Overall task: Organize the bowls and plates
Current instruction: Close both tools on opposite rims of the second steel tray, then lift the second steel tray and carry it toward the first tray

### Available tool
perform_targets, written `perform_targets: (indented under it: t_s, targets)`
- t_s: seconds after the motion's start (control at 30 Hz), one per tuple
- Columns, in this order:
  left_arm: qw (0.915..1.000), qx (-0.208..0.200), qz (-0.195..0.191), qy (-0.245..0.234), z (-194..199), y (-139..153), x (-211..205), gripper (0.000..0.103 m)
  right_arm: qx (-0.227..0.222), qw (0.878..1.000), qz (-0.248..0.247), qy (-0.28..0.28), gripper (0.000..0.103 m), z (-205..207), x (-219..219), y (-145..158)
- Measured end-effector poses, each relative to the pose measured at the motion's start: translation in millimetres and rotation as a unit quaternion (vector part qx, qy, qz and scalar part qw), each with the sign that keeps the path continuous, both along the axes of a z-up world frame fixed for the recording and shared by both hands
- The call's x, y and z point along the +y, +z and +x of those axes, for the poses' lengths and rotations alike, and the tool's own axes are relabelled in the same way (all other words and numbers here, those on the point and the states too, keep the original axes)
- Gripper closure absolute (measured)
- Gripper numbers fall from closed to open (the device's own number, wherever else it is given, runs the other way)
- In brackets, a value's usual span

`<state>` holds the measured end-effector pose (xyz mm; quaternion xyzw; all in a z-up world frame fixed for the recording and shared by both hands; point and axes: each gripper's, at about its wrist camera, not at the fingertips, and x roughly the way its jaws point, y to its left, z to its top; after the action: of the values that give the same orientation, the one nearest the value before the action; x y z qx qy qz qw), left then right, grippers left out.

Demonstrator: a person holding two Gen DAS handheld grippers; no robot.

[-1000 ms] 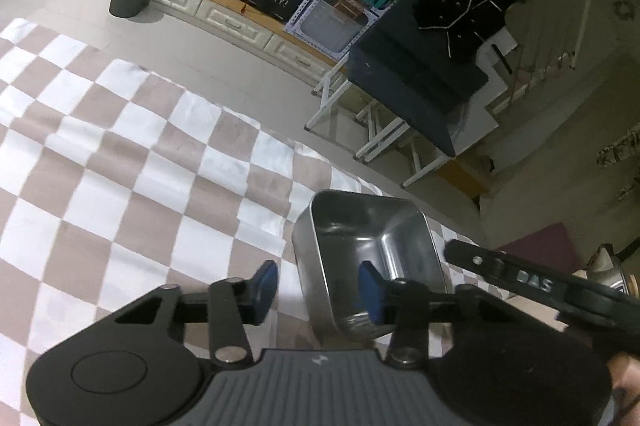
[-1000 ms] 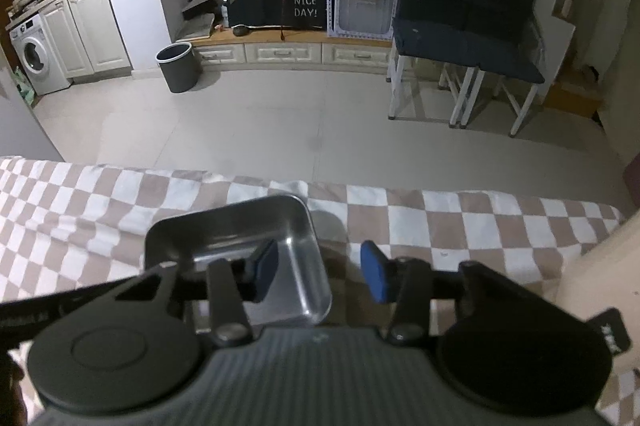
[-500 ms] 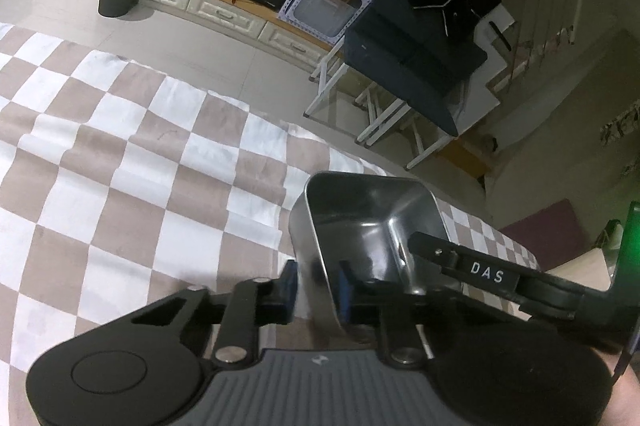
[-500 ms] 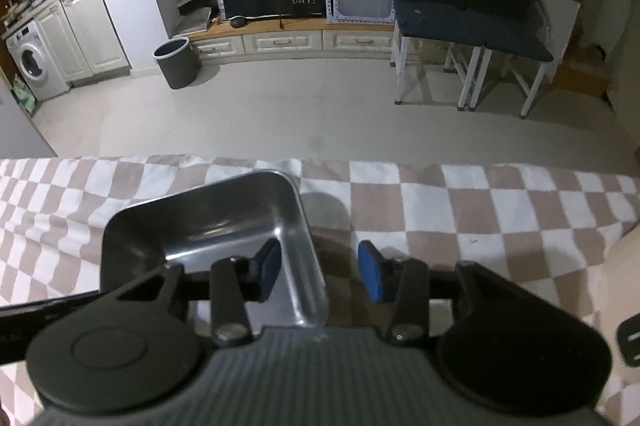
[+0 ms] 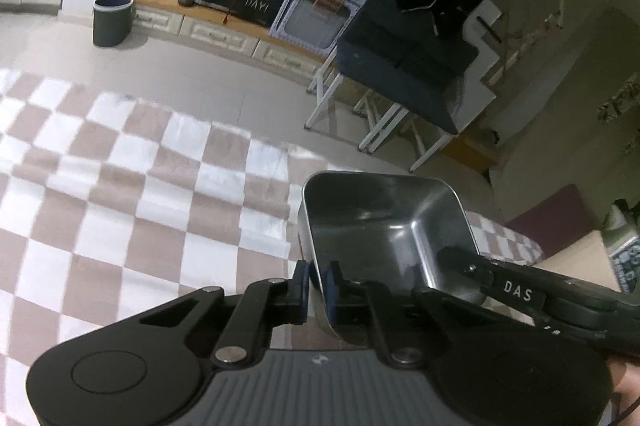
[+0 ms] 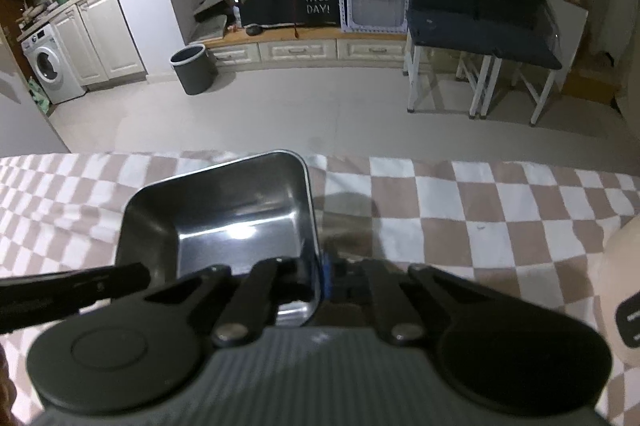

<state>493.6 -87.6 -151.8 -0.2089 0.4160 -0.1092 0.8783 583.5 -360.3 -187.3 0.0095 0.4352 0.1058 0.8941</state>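
A square stainless steel bowl is held tilted above the checked tablecloth. My left gripper is shut on its left wall, blue pads on either side of the rim. My right gripper is shut on the bowl's right wall; the bowl's inside shows in the right wrist view. The right gripper's finger reaches in from the right in the left wrist view. The left gripper's finger reaches in from the left in the right wrist view.
The cloth-covered table ends at its far edge, with tiled floor beyond. A grey bin, low cabinets, dark blue padded stools and a washing machine stand across the room. A pale rounded object sits at the right edge.
Both grippers have closed on the bowl's walls, the left first and then the right. The bowl has come up off the cloth and tilted.
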Motion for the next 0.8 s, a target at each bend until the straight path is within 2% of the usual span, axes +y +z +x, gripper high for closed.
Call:
perform_targets:
  t_s: [0.53,0.8]
  targets:
    - [0.9972,-0.074,-0.007,-0.006,-90.8,99.0,15.7,0.095,-0.066,0.996,0.062,-0.028,0.1,-110.1,-11.4,100.1]
    - [0.9957,-0.089,0.003,-0.027,-151.0,116.9,15.0,0.094,-0.073,0.993,0.083,-0.042,0.1,-175.9,-23.5,123.7]
